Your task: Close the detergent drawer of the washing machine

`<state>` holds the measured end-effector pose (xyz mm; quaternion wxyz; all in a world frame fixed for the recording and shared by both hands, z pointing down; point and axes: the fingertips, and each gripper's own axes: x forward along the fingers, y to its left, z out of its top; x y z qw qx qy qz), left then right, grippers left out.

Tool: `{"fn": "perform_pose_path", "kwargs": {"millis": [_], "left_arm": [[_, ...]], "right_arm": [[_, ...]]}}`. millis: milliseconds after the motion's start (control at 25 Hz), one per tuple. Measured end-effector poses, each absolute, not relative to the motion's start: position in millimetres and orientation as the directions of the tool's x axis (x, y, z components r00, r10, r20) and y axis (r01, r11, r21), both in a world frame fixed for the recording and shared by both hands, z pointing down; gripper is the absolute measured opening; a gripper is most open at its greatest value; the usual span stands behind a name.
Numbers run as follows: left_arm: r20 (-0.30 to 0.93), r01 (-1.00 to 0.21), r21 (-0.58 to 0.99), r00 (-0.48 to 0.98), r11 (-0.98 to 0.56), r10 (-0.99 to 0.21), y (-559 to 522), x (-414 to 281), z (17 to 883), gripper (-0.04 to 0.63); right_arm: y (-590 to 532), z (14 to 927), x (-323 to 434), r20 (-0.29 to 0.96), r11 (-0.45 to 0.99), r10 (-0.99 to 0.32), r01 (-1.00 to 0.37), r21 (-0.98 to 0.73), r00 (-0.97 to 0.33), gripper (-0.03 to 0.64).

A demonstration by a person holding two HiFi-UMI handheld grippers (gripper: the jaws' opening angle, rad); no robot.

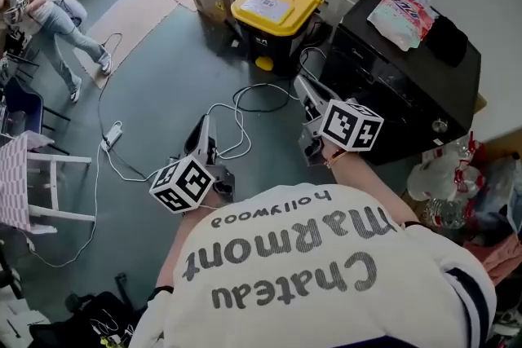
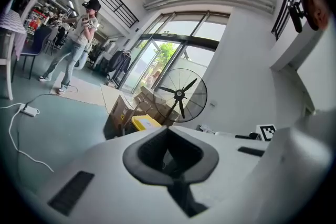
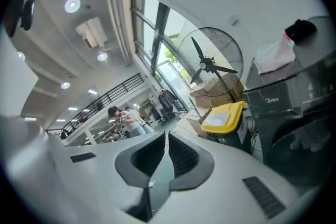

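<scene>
Detergent drawer: where does it sit from the grippers?
— It belongs to the black washing machine (image 1: pixel 408 69), which stands close ahead and to the right of the right gripper (image 3: pixel 167 136) and well off to the right of the left gripper (image 2: pixel 168 131). I can't pick out the drawer itself on the dark front, nor say how far out it stands.
— And the grippers?
— Both are narrow, with the pads drawn together at the tips and nothing between them. Neither touches the machine.
— How should the drawer handle?
— I'd expect a light, stiff plastic tray on short runners, so it should slide with little force and meet a soft stop at the end. The front is probably smooth, so the tips could skid.
— Where to take it?
— No grasp is needed, I think. The closed tips of the right gripper could press flat on the middle of the drawer front and push straight in. Pushing off-centre might jam it in its slot.
</scene>
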<state>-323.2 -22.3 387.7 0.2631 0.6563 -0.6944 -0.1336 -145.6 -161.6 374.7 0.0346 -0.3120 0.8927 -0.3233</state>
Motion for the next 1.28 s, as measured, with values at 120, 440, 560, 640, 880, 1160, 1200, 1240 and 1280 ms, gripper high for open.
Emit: {"fn": "perform_pose_path", "kwargs": {"millis": [120, 440, 560, 640, 880, 1160, 1200, 1240, 1280], "left_arm": [[0.187, -0.845, 0.52, -0.032, 0.127, -0.982, -7.8, -315.1, 385.3, 0.008], [0.171, -0.808, 0.555, -0.124, 0.199, -0.977, 24.9, -265.4, 383.6, 0.008], [0.176, -0.794, 0.567, -0.141, 0.217, -0.974, 34.4, -240.4, 387.1, 0.008], [0.182, -0.788, 0.571, -0.15, 0.229, -0.972, 42.6, -222.3, 390.2, 0.008], [0.204, -0.772, 0.577, -0.18, 0.267, -0.962, 63.2, -177.4, 403.0, 0.008], [0.245, -0.763, 0.569, -0.199, 0.306, -0.949, 81.0, -139.1, 420.5, 0.008], [0.249, -0.763, 0.568, -0.199, 0.309, -0.948, 82.8, -134.6, 422.4, 0.008], [0.253, -0.762, 0.568, -0.2, 0.312, -0.947, 84.6, -130.4, 424.3, 0.008], [0.256, -0.76, 0.568, -0.201, 0.315, -0.946, 86.4, -126.5, 426.2, 0.008]], "right_arm": [[-152.7, 370.7, -139.8, 0.145, 0.654, -0.571, -0.555, -0.513, -0.808, 0.044], [-140.4, 368.9, -88.0, 0.184, 0.704, -0.538, -0.559, -0.439, -0.822, 0.044], [-131.7, 368.3, -66.8, 0.191, 0.725, -0.518, -0.547, -0.42, -0.834, 0.044], [-123.5, 372.4, -52.4, 0.205, 0.74, -0.5, -0.538, -0.405, -0.842, 0.044], [-105.7, 393.9, -12.4, 0.248, 0.755, -0.459, -0.522, -0.398, -0.853, 0.044], [-98.6, 419.5, 24.8, 0.278, 0.749, -0.44, -0.52, -0.411, -0.854, 0.044], [-97.9, 422.4, 28.9, 0.282, 0.748, -0.438, -0.52, -0.412, -0.853, 0.044], [-97.2, 425.0, 32.8, 0.286, 0.748, -0.436, -0.521, -0.412, -0.853, 0.044], [-96.6, 427.5, 36.4, 0.289, 0.748, -0.435, -0.521, -0.412, -0.853, 0.044]]}}
